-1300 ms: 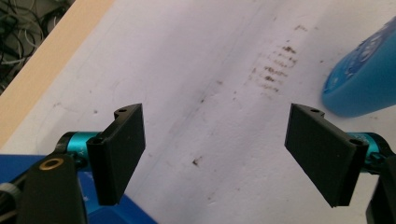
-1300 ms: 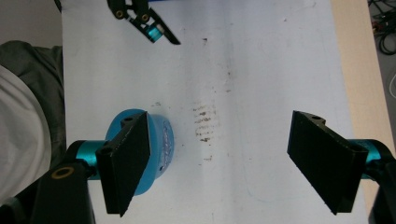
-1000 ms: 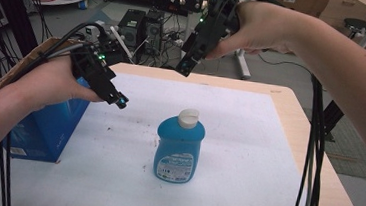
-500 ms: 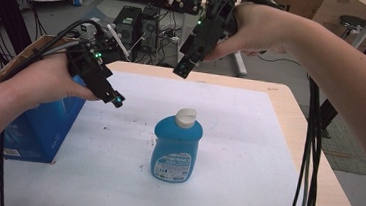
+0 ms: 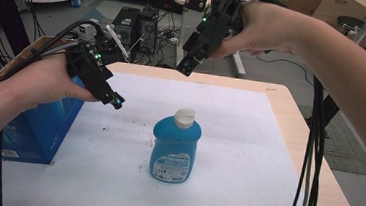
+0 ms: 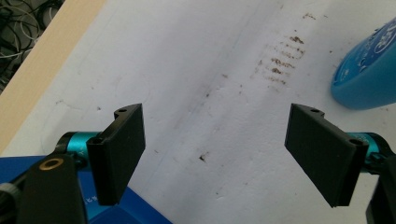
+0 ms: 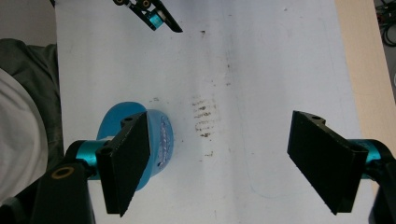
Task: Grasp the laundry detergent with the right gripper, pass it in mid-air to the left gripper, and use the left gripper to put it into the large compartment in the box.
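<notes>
A: Since a second ago, nothing has changed; table (image 5: pixel 268 135) has open room right of blue bottle (image 5: pixel 175 145), blue box (image 5: pixel 38 130) crowding the left edge.

B: Bottle upright mid-table, ungrasped. Left hand-held gripper (image 5: pixel 113 98) and right hand-held gripper (image 5: pixel 186 65) hover above, jaws apart, empty (approach pending, likely).

Your high view looks forward and down from your side of the counter (image 5: pixel 248 139), far enough back to take in both forearms and the room beyond. Your left gripper view sits close above the white surface, looking along its own fingers (image 6: pixel 122 154) at the bottle's (image 6: pixel 369 74) lower edge. Your right gripper view hangs higher, facing almost straight down. Both gripper views share the bottle and the brown smudges (image 7: pixel 204 115) beside it.
</notes>
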